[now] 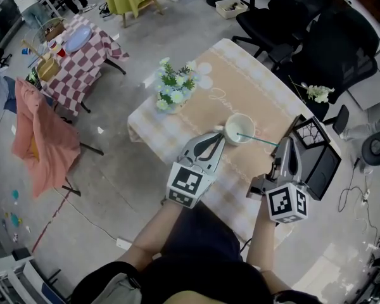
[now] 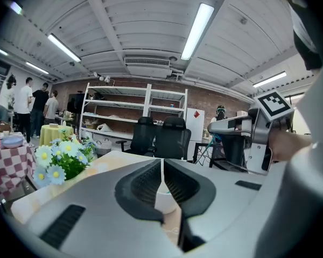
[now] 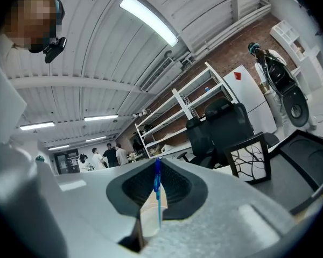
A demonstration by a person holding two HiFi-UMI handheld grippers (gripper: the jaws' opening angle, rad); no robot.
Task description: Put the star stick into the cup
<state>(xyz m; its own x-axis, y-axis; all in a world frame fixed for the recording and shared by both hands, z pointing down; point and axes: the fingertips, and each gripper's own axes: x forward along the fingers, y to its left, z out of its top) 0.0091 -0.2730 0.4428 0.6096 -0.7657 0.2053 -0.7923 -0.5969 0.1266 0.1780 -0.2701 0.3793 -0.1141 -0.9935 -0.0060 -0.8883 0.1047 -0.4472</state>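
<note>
Steadying the cup (image 1: 239,129) with the left gripper (image 1: 218,133), clamped shut on the white handle at the cup's near-left side. Grasping the star stick (image 1: 259,140) in the right gripper (image 1: 284,143), clenched on the thin blue shaft at its near end. Reaching with the stick's far end over the cup's mouth, near the middle of the table (image 1: 266,87); cannot tell whether already below the rim, nor make out the star itself.

Judging the step in hand as the lowering of the stick into the cup. To do it well: keep the left clamp firm against any sliding or tipping of a light cup; raise the held end, dip the far end toward the cup's bottom, and rest the shaft against the rim before letting go. Avoid pushing sideways on the rim with so long a lever. Open the right jaws only with the shaft settled, then draw back toward the near edge without brushing it.

Beyond the cup, by the left edge: a bunch of white and blue flowers (image 1: 174,87), well apart from the stick's path. Just off the right edge: a black frame (image 1: 311,133) with a branch pattern, close beside the right gripper and worth minding on the way back. Farther off: black office chairs (image 1: 323,49) past the far edge, a checked table (image 1: 82,56) and people (image 2: 37,104) standing, none in the way.
</note>
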